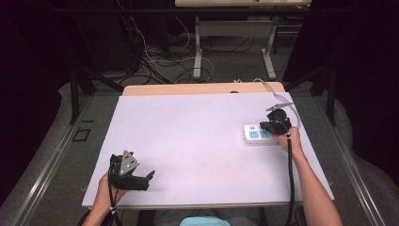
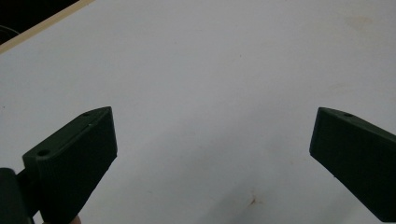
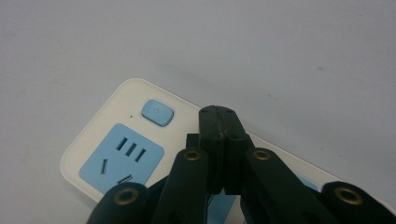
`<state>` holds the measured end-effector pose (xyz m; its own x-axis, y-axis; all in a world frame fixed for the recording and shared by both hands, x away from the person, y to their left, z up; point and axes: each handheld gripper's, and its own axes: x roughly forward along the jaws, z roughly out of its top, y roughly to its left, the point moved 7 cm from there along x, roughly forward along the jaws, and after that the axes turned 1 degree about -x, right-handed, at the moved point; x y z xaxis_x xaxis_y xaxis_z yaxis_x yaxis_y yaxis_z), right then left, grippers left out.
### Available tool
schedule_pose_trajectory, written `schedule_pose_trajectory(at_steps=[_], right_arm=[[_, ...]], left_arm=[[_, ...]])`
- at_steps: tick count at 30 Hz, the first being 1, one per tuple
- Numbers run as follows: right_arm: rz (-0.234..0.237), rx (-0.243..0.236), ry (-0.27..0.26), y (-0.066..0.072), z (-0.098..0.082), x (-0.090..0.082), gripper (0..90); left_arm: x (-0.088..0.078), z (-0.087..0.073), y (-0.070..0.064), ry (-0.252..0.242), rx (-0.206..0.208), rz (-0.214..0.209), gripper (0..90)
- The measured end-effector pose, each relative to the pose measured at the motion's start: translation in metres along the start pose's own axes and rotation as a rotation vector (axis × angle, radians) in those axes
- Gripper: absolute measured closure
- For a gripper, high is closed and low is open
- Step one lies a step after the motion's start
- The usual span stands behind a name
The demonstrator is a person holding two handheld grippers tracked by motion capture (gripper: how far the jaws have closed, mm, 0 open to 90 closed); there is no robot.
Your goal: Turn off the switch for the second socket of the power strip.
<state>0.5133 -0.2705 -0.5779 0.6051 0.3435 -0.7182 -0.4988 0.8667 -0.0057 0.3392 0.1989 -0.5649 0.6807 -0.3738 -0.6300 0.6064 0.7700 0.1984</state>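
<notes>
A white power strip (image 1: 256, 134) with light-blue sockets lies at the right side of the white table. In the right gripper view the strip (image 3: 100, 140) shows a blue power button (image 3: 158, 112) and a blue socket face (image 3: 121, 158). My right gripper (image 1: 277, 123) hovers over the strip, and its jaws (image 3: 219, 122) are pressed together with nothing between them, close above the strip beside the button. My left gripper (image 1: 141, 180) rests near the table's front left edge. Its jaws (image 2: 212, 154) stand wide apart over bare table.
The white table top (image 1: 188, 141) has a wooden strip along its far edge. A white cable (image 1: 270, 89) runs from the power strip off the far right corner. Beyond the table are desk legs and tangled cables (image 1: 160, 61) on the floor.
</notes>
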Motion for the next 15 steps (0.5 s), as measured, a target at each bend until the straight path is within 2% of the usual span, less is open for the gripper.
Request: schedule_pose_trajectory(at_steps=[2, 4, 15], right_arm=[[-0.003, 0.011, -0.019, 0.0012, 0.002, -0.0016, 90.0], [-0.013, -0.008, -0.013, 0.0014, 0.0025, -0.002, 90.0], [-0.009, -0.004, -0.015, 0.0018, 0.0025, -0.0017, 90.0]], left_arm=[[0.0, 0.0001, -0.0003, -0.001, -0.002, -0.003, 0.6], [0.0, 0.0, -0.0002, 0.0, 0.0, -0.002, 0.6], [0.0007, 0.0003, -0.0008, -0.005, -0.002, -0.001, 0.6]])
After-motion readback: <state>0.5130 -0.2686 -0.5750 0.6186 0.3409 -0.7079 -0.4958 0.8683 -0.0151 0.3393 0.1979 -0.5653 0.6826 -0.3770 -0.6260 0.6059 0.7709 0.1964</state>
